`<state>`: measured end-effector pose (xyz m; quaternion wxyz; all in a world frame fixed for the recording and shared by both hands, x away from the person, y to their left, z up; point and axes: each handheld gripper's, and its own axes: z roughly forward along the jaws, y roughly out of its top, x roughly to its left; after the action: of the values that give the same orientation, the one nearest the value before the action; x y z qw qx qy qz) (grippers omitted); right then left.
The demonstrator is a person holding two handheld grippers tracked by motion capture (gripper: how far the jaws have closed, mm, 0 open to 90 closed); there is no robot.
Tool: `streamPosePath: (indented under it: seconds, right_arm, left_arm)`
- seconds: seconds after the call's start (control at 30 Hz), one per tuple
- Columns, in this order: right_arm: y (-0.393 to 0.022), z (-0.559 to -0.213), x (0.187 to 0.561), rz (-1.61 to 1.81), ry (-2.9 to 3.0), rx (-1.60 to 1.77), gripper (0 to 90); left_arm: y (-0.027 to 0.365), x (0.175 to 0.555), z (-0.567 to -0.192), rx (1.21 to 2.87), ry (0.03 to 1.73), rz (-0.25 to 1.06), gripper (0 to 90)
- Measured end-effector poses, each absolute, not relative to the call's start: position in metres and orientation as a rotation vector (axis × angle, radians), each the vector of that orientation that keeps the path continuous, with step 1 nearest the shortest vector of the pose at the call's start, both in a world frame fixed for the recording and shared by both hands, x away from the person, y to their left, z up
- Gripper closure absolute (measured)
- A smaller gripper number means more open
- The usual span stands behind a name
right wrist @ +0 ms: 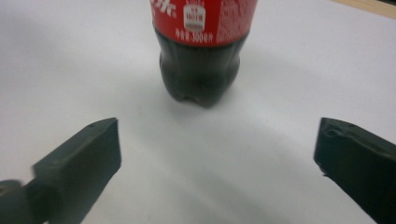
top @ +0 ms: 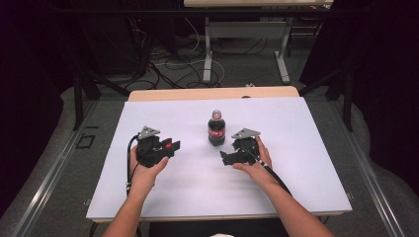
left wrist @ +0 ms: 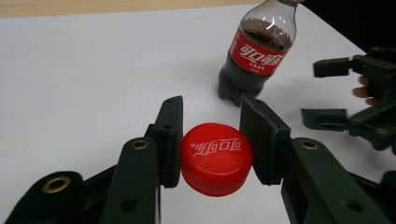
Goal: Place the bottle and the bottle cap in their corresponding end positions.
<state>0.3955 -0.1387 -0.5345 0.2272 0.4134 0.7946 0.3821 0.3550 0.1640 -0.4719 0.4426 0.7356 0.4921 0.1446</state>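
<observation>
Cola bottle stands upright near the middle of our white worktop, between our two hands, and its neck looks bare. The cap is clamped between the jaws of our left gripper, printed top facing the camera, held off to the bottle's left. Our right gripper sits just beside the bottle's base with its jaws spread wide and nothing in them; in the right gripper view the bottle's lower body lies ahead of the gap between them. We judge the step in hand to be steadying the bottle and putting the cap back on. To do it well, we should close the right jaws squarely on the body below the label so it cannot tip or spin, then turn the cap level, open side down, and lower it straight onto the neck before twisting. Nothing else lies on the worktop to get in the way; desk legs and loose cables on the floor beyond it are well apart.
</observation>
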Motion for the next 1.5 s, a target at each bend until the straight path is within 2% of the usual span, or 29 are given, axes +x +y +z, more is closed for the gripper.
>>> streamPosePath:
  seconds: [0.37,0.7,1.13,1.5]
  right_arm:
    - [-0.179,-0.532,0.363,1.032,2.217,1.212,0.0]
    - [-0.198,-0.535,0.341,1.021,2.251,1.233,0.0]
    - [-0.209,-0.539,0.336,1.035,2.229,1.253,0.0]
    - [-0.213,-0.539,0.337,1.047,2.215,1.271,0.0]
  left_arm:
    - [0.138,0.358,-0.490,1.915,1.109,0.287,61.1]
    - [0.091,0.357,-0.518,2.011,0.988,0.227,61.2]
    - [0.046,0.358,-0.552,2.047,0.908,0.196,61.2]
    - [0.038,0.359,-0.562,2.098,0.906,0.223,60.9]
